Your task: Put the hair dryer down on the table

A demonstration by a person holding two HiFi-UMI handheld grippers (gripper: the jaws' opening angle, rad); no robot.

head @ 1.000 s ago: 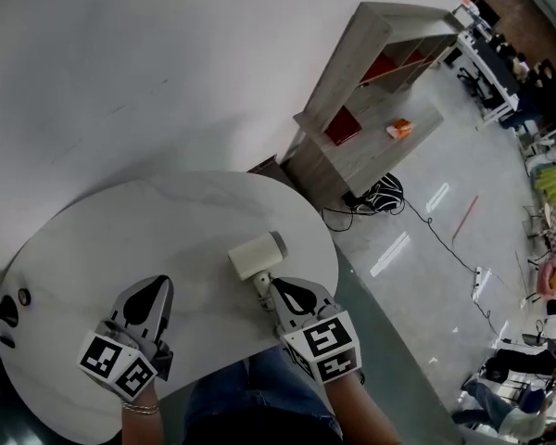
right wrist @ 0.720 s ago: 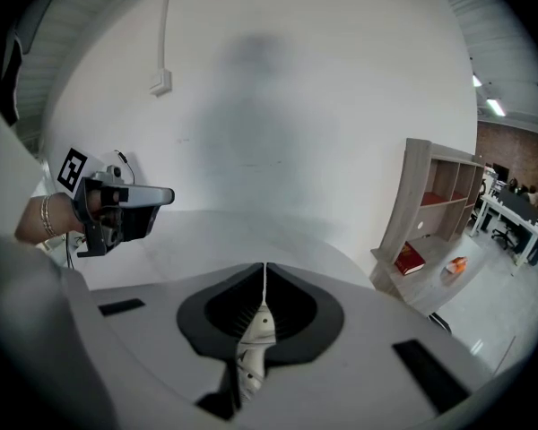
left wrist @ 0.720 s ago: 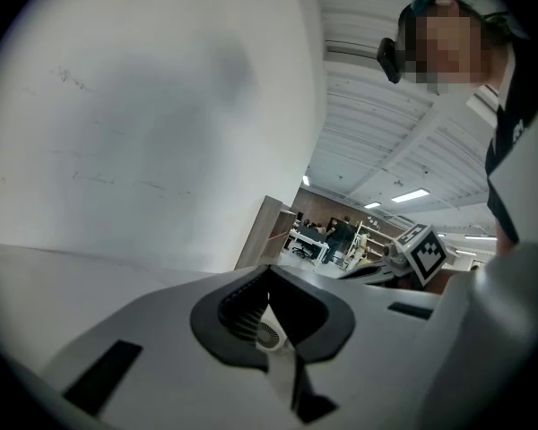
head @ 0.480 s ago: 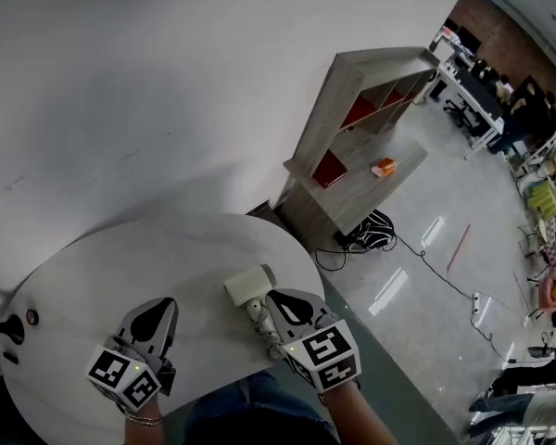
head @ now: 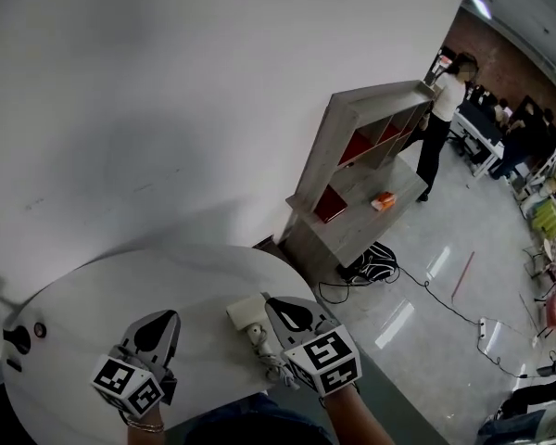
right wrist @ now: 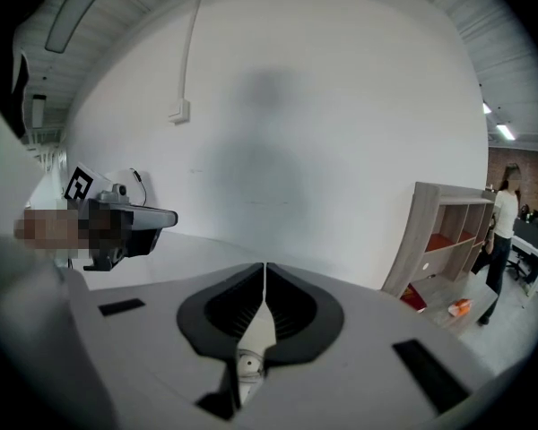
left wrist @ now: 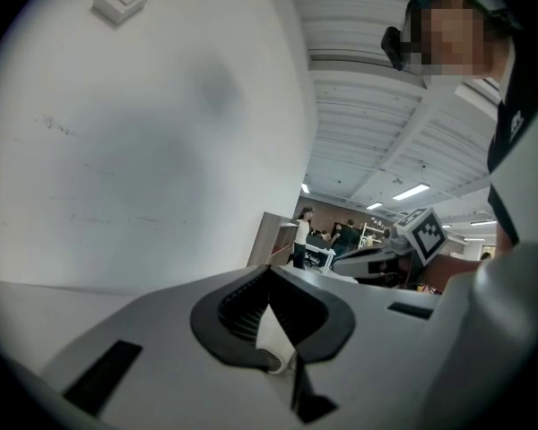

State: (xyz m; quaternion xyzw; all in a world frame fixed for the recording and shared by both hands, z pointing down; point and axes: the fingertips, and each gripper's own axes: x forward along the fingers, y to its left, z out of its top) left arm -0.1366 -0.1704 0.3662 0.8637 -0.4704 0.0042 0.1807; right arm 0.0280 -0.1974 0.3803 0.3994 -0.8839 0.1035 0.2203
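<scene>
**Hair dryer in the right fingers, not yet set down**

The hair dryer [head: 246,311] had not been released. Its cream head hung over the near right part of the round white worktop [head: 93,295], just left of the right gripper [head: 276,304]. Its handle ran back under that gripper. In the right gripper view the fingers met at their tips, with a pale piece of the dryer pinched deeper in, near their base. I took that as a firm hold on the handle. What seemed left was the whole of the task: lowering the dryer until it rested on the worktop, then opening the fingers and drawing clear.

The left gripper [head: 167,320] hovered over the worktop's near side, well apart from the dryer. Its fingers were closed tip to tip and carried nothing I could name.

Several things were hard to read:
- The steep head view did not show whether the dryer touched the worktop or hung above it.
- A pale, ribbed sliver showed low in the gap of the left fingers, but I could not tell what it was.
- The handle was mostly hidden by the right gripper.
- A tangle below the handle, probably the cord [head: 276,371], was too small to trace.
- Dark objects [head: 18,339] at the worktop's left edge were cut off and unclear.
</scene>
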